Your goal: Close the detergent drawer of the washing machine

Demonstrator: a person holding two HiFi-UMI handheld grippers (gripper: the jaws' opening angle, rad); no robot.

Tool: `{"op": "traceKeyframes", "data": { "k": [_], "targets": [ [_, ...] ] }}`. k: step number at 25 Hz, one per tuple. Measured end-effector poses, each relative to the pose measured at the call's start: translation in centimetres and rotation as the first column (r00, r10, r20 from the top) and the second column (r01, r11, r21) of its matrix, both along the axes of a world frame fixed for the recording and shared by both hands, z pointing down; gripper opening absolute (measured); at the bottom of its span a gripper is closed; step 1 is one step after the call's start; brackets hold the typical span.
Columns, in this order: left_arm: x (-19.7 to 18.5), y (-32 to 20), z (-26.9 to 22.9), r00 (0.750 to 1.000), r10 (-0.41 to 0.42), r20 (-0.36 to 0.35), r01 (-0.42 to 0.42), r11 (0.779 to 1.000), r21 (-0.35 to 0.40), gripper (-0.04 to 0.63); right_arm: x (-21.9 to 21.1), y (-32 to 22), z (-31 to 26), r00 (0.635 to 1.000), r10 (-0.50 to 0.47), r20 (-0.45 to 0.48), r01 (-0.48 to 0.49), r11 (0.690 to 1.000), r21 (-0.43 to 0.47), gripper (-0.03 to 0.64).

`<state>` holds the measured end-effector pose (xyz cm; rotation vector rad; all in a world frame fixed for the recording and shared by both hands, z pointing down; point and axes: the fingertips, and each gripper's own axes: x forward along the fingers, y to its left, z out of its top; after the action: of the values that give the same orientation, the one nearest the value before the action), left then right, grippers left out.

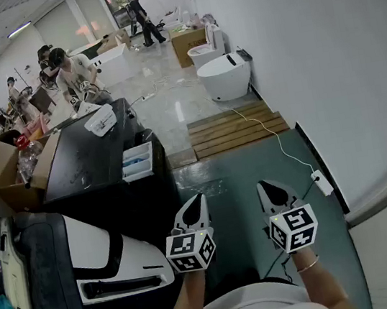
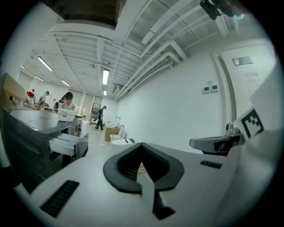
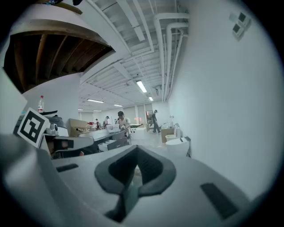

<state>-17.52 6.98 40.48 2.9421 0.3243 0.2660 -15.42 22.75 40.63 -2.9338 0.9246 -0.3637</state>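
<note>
Dark green flooring (image 1: 230, 180) runs under your two grippers, along a white wall (image 1: 324, 57). Your left gripper (image 1: 198, 199) and right gripper (image 1: 264, 186) both have their jaws pressed together on nothing. The detergent drawer (image 1: 138, 160) stands pulled out of the black washing machine (image 1: 85, 160), ahead to your left and well apart from both. Wooden boards (image 1: 237, 129) and white toilets (image 1: 225, 76) lie beyond.

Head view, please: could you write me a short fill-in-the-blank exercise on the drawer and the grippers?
1. The detergent drawer of the black washing machine stands ____.
2. The left gripper and the right gripper both have jaws that are ____.
3. Beyond the wooden platform stand two white ____.
Missing words: open; shut; toilets.
</note>
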Motion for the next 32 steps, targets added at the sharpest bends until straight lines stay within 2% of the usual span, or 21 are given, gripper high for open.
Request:
{"op": "traceKeyframes", "data": {
  "k": [9,15,21,24,32],
  "targets": [
    [0.7,0.2,0.0,1.0,-0.002,-0.006,0.003,1.0,0.017,-0.008,0.7,0.4,0.7,1.0,-0.001,0.001,0.001,1.0,-0.007,0.002],
    [0.7,0.2,0.6,1.0,-0.009,0.005,0.009,1.0,0.018,-0.006,0.7,0.6,1.7,1.0,0.004,0.024,-0.005,1.0,0.021,0.002],
    [0.7,0.1,1.0,0.999,-0.03,0.013,0.03,0.999,0.014,-0.006,1.3,1.8,2.6,0.996,0.078,0.046,-0.078,0.997,-0.002,0.002],
    [0.9,0.1,1.1,0.999,-0.036,0.017,0.036,0.999,0.015,0.016,1.7,2.3,2.8,0.994,0.09,0.055,-0.09,0.996,-0.01,0.005],
    [2.0,0.6,1.9,0.998,-0.037,0.045,0.037,0.999,0.012,0.075,2.8,2.8,2.8,0.994,0.084,0.072,-0.084,0.996,0.006,0.069]
  ]
}}
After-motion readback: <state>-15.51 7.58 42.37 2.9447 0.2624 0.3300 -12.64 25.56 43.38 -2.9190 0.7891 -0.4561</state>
